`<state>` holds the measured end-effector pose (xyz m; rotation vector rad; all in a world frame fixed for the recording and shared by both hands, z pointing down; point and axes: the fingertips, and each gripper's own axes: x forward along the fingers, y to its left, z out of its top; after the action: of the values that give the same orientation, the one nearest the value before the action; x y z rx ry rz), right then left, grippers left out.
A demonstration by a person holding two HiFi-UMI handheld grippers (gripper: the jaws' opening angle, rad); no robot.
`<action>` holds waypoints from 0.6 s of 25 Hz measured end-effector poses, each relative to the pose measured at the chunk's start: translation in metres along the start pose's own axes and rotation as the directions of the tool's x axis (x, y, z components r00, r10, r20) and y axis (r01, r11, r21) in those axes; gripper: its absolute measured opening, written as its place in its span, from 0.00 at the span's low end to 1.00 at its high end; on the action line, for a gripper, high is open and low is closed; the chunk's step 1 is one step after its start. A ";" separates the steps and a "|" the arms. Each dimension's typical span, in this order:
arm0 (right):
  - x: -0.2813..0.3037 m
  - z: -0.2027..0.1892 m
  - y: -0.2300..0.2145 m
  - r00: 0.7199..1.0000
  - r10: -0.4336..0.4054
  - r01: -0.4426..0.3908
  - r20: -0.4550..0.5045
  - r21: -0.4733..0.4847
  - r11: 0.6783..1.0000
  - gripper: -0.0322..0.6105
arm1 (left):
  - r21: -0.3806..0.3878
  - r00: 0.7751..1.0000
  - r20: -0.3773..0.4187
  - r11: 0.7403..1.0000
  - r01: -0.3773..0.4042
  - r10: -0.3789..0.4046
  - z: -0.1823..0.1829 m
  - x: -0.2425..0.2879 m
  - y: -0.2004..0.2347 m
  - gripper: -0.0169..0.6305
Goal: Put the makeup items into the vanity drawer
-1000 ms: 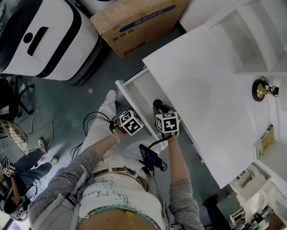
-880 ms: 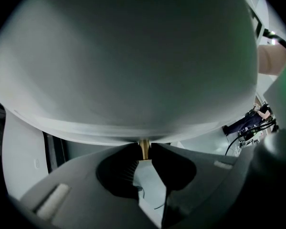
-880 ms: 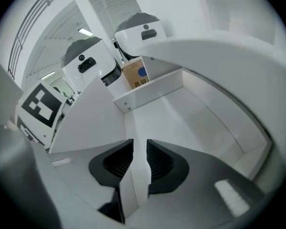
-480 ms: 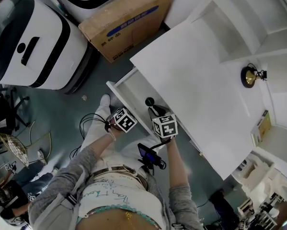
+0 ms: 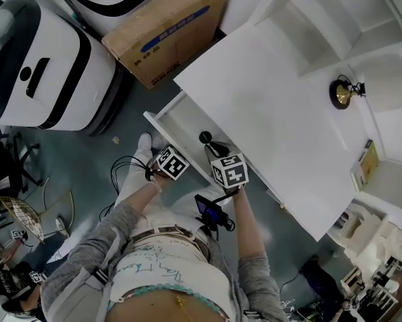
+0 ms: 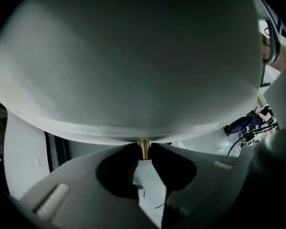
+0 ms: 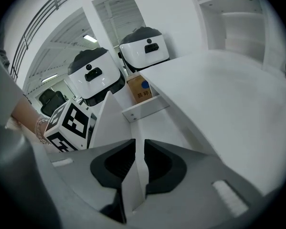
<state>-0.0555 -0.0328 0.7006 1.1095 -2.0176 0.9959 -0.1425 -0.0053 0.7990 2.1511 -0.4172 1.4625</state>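
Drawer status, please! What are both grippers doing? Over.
Left gripper shut on drawer knob. Right gripper shut, empty, at the open drawer. No makeup visible inside. Nothing in the way.

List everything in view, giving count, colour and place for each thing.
vanity: one, white, right of centre.
drawer: one, white, pulled open at the vanity's front.
drawer knob: one, brass, on the drawer's front.
cardboard box: one, brown, on the floor beyond the drawer.
machines: two, white and black, upper left on the floor.
ornament: one, gold and black, far side of the vanity.
left gripper: one, grey, shut on the drawer knob.
right gripper: one, grey, shut on the drawer's front edge.
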 end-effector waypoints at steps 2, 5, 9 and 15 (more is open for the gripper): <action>-0.004 0.002 0.002 1.000 0.004 -0.004 0.005 -0.002 1.000 0.17 | -0.001 1.000 -0.001 1.000 -0.003 0.003 0.000 -0.001 0.000 0.16; -0.008 0.003 0.004 1.000 0.013 -0.013 0.007 -0.005 1.000 0.13 | 0.002 1.000 -0.002 1.000 -0.007 0.007 0.000 -0.001 0.000 0.16; -0.013 0.004 0.006 1.000 0.013 -0.013 0.013 -0.003 1.000 0.10 | -0.007 1.000 -0.002 1.000 -0.003 0.003 0.000 0.000 0.001 0.16; -0.024 0.008 0.007 0.999 0.007 -0.007 0.038 0.001 1.000 0.10 | -0.005 1.000 0.000 1.000 -0.003 0.003 0.000 0.000 0.001 0.16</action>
<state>-0.0521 -0.0274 0.6748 1.1307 -2.0523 0.9872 -0.1429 -0.0061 0.7993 2.1477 -0.4237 1.4617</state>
